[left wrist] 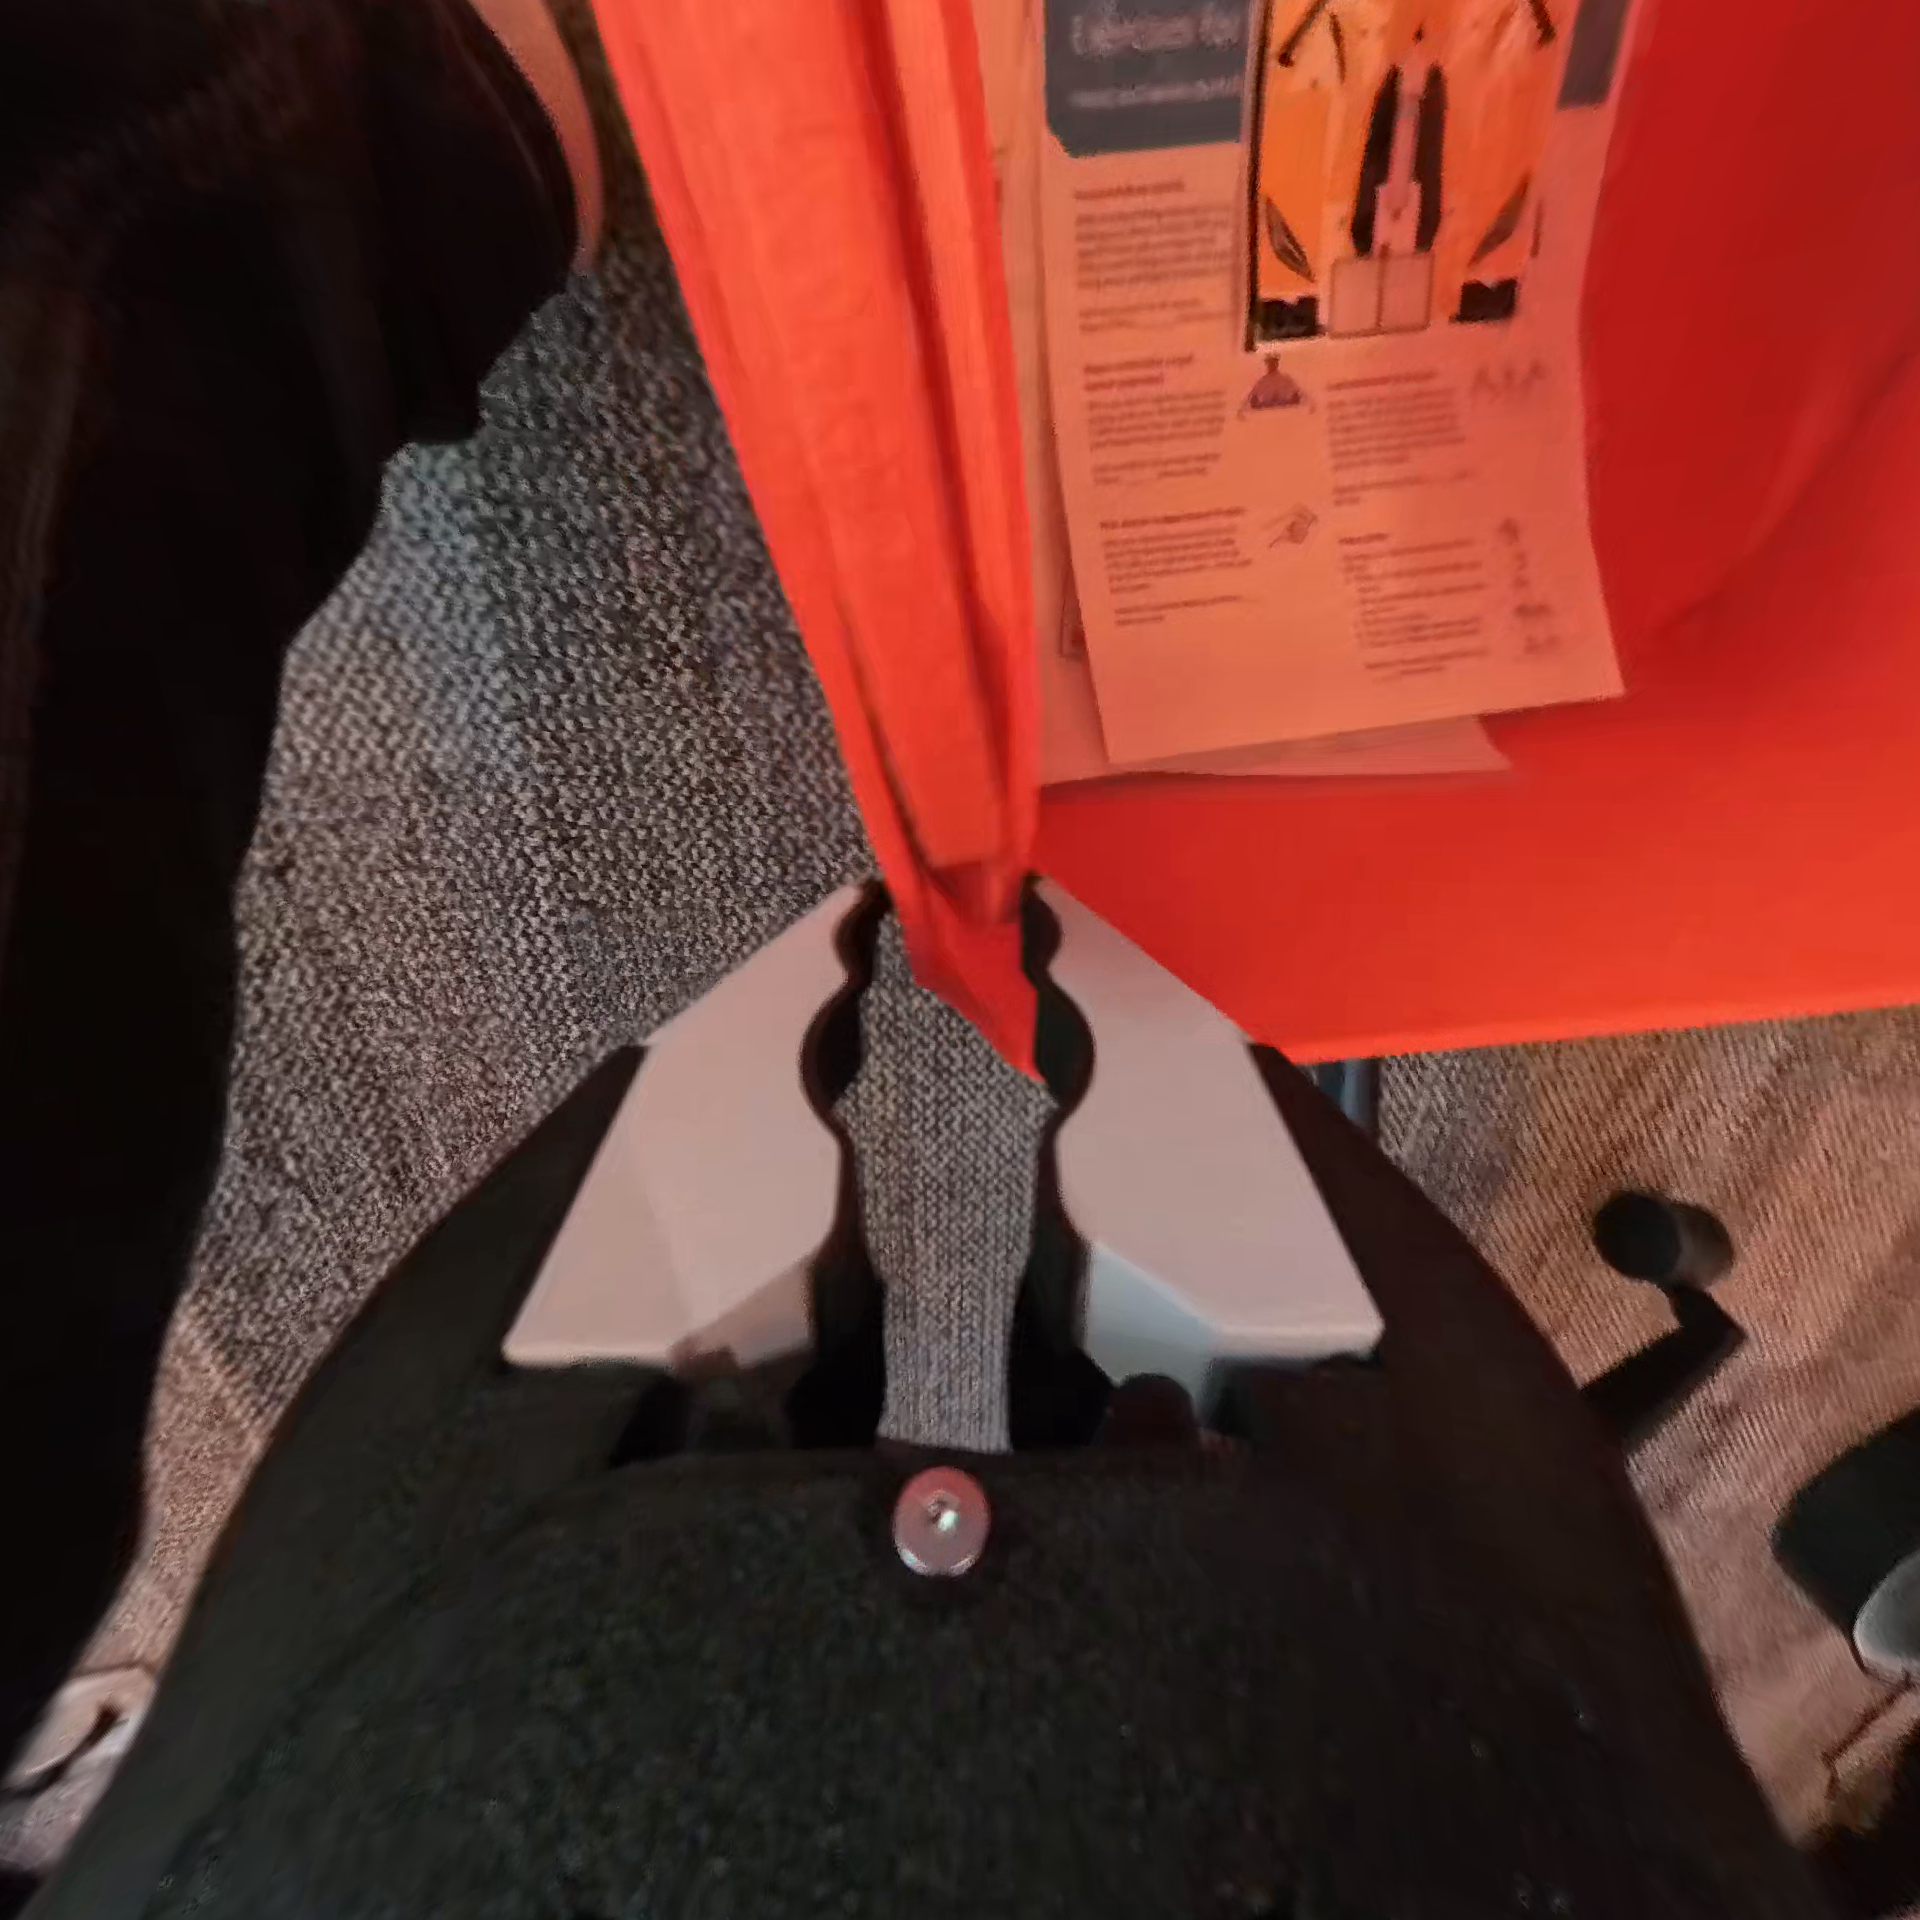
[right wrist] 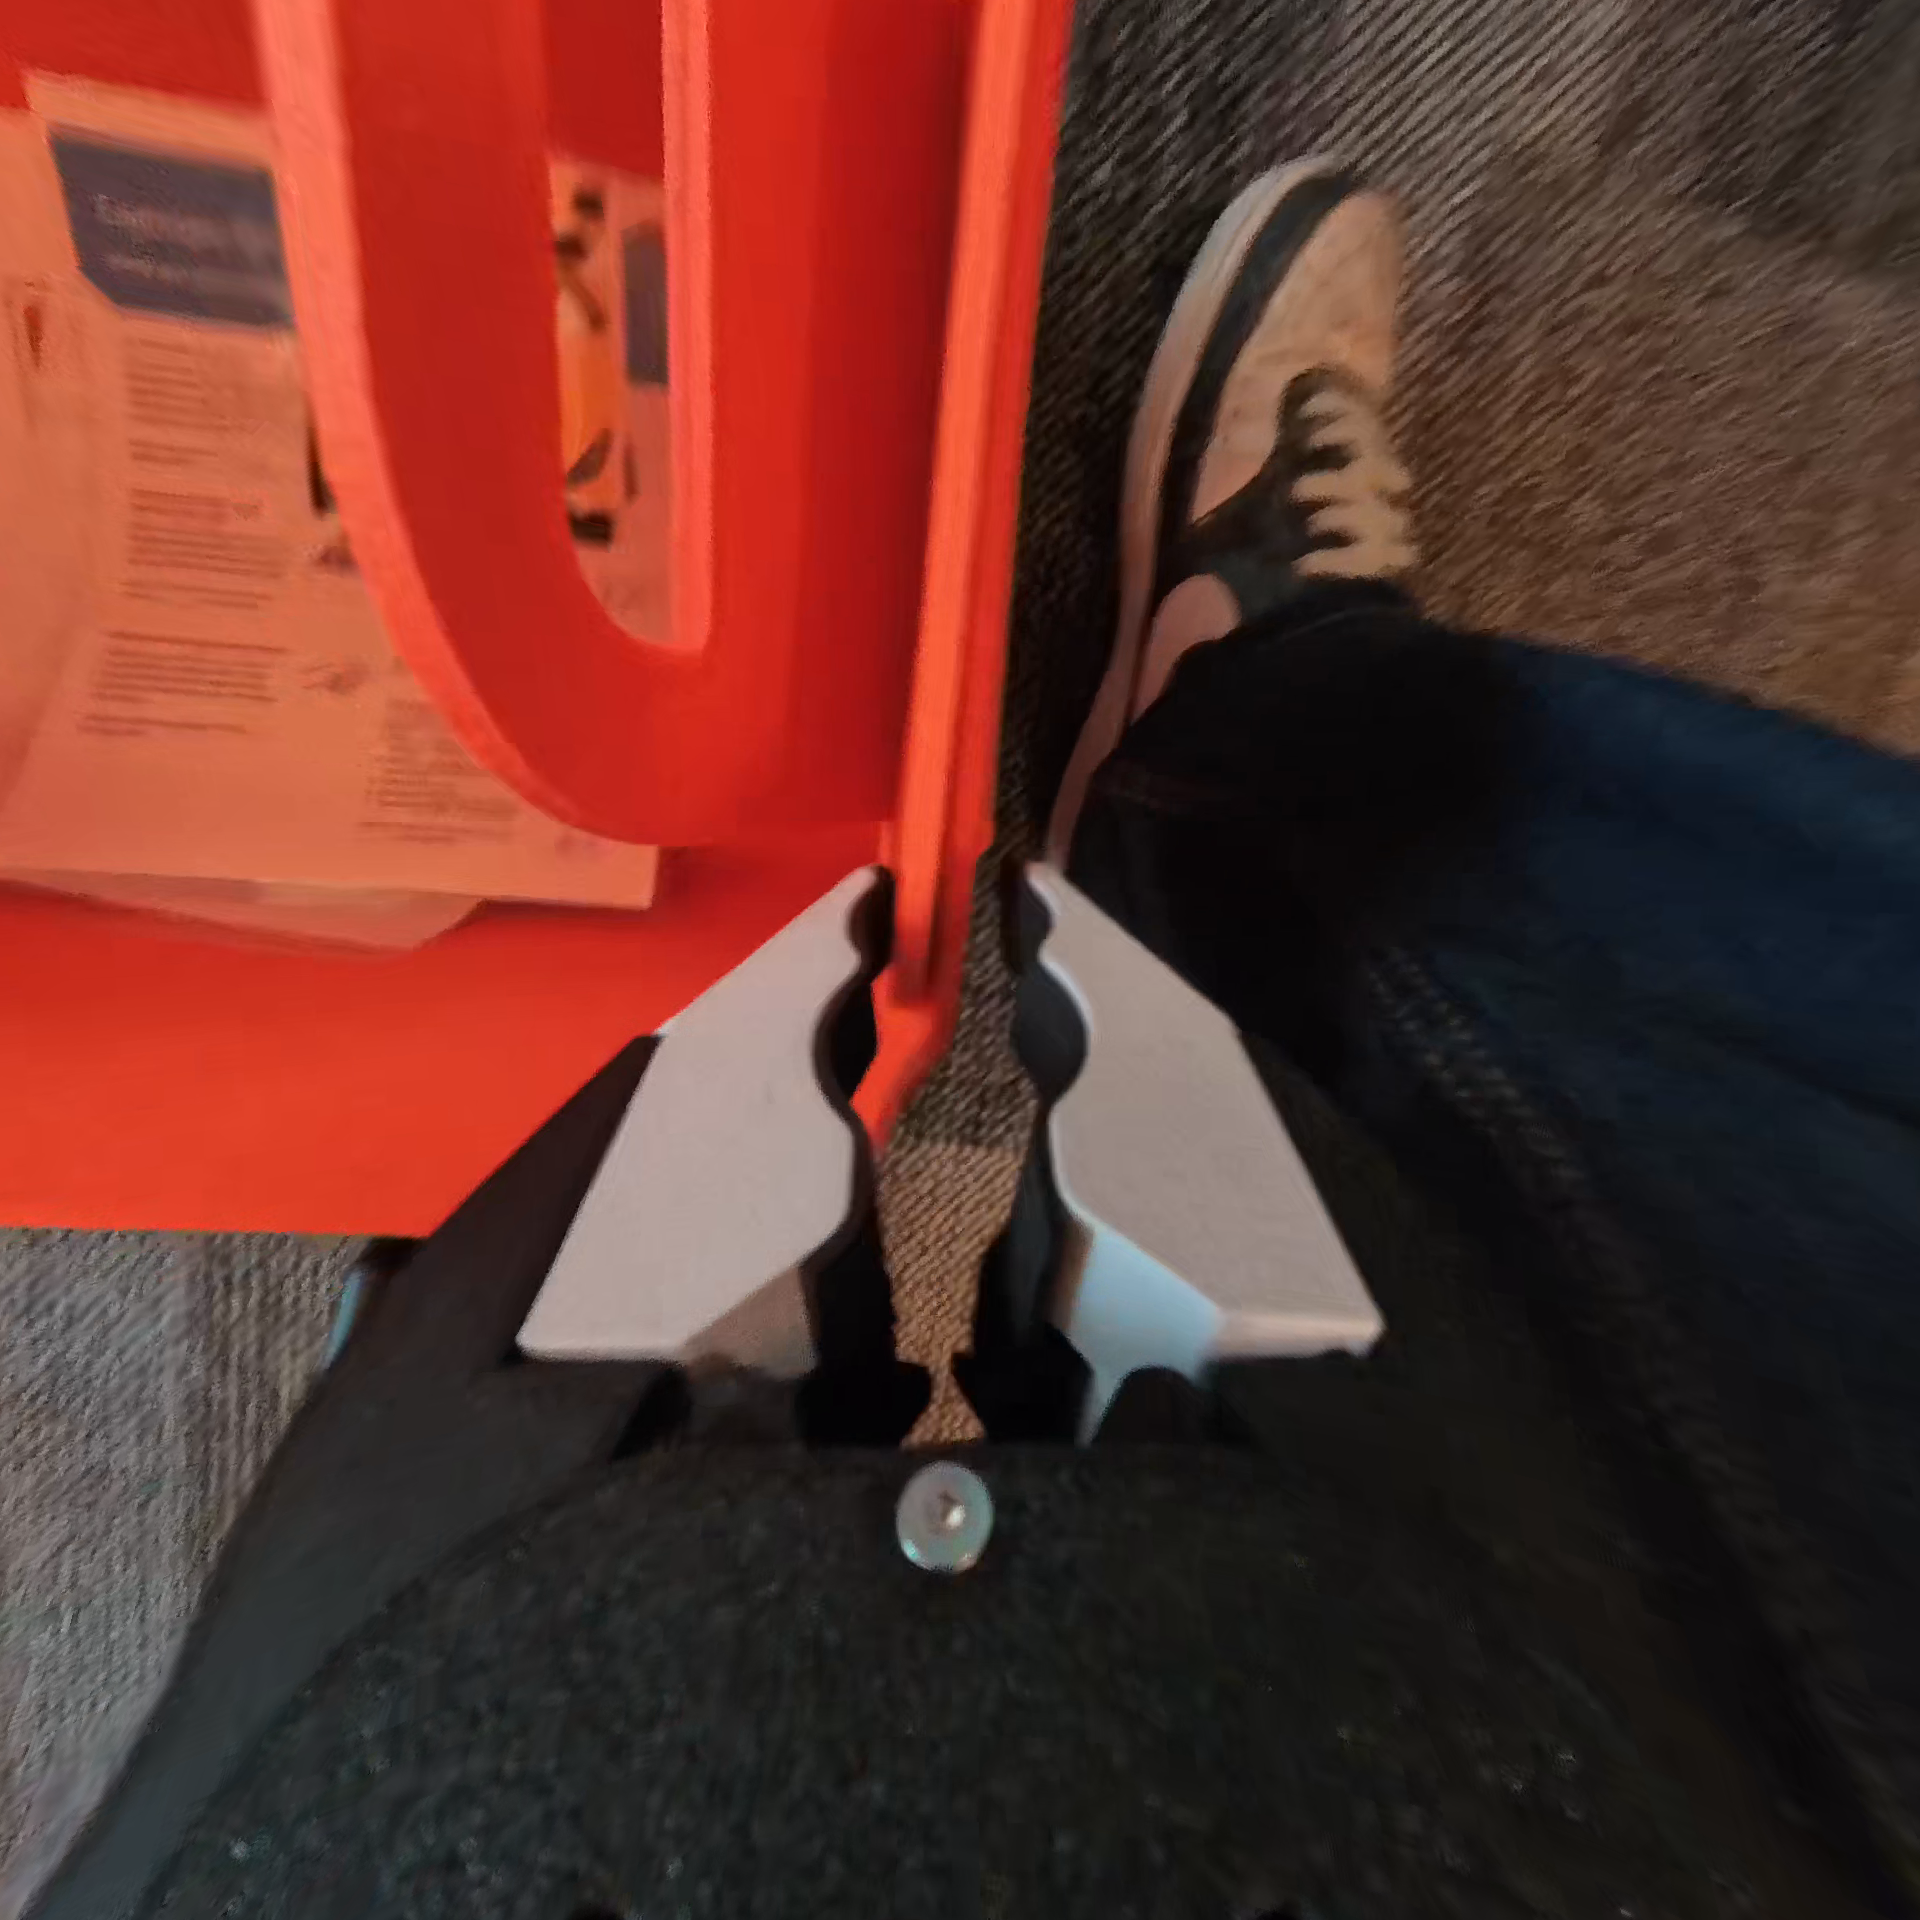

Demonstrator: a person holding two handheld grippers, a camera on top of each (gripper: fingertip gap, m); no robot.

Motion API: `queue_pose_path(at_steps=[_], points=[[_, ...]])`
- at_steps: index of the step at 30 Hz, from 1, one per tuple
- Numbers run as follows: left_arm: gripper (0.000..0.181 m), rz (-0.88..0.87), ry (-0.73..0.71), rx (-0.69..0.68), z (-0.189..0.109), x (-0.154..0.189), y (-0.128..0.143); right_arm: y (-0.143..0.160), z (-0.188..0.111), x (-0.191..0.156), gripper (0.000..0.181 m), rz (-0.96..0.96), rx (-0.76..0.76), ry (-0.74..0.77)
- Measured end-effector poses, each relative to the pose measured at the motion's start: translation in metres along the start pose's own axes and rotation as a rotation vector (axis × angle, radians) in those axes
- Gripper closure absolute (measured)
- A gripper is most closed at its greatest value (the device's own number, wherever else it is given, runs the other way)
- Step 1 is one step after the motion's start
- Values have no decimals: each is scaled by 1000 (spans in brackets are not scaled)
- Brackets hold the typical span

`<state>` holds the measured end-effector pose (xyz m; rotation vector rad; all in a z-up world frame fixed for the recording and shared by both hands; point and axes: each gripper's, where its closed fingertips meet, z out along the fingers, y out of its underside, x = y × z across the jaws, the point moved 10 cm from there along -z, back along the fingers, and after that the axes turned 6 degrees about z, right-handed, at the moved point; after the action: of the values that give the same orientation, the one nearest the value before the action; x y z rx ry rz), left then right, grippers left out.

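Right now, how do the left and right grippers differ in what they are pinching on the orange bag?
The left gripper pinches a bunched, creased side of the orange bag; the right gripper has a flat, straight edge between its fingers, next to the handle. Grey carpet lies beyond the left; a shoe beyond the right. Both sit at the bag's rim.

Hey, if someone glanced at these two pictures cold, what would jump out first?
The bright orange bag fills both views, held open over the grey carpet with printed papers inside. Each gripper pinches a side of its rim. At right, a person's shoe rests on the carpet.
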<state>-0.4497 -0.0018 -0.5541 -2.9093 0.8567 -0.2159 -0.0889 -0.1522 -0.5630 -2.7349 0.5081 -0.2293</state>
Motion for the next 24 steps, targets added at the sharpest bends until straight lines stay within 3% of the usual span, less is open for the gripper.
queue_pose_path(at_steps=[2,3,5,7,9,11,12,15,17,19,21,24], points=[[145,12,45,23,-13,-1,-7,-28,-27,2,134,58,130,22],[142,-14,76,60,-24,-3,-13,-49,-45,-2,122,75,216,-42],[140,-68,153,143,-52,-8,-33,-91,-84,-30,119,18,371,-347],[140,-83,183,255,-86,-18,-61,-119,-106,-75,116,-149,338,-630],[140,-37,223,339,-113,-29,-94,-131,-98,-119,110,-281,181,-765],[140,33,295,366,-128,-36,-127,-128,-62,-162,106,-327,-58,-908],[140,60,349,355,-131,-38,-140,-120,-34,-180,99,-360,-166,-900],[140,4,494,354,-133,-34,-162,-78,68,-202,91,-494,-429,-690],[141,23,522,351,-127,-25,-165,-51,133,-183,86,-380,-617,-557],[140,105,473,287,-115,-20,-167,-33,177,-150,87,-151,-746,-479],[140,158,441,247,-107,-22,-170,-21,203,-120,84,-16,-785,-414],[140,166,367,209,-101,-39,-176,-6,224,-95,76,-30,-833,-374]])
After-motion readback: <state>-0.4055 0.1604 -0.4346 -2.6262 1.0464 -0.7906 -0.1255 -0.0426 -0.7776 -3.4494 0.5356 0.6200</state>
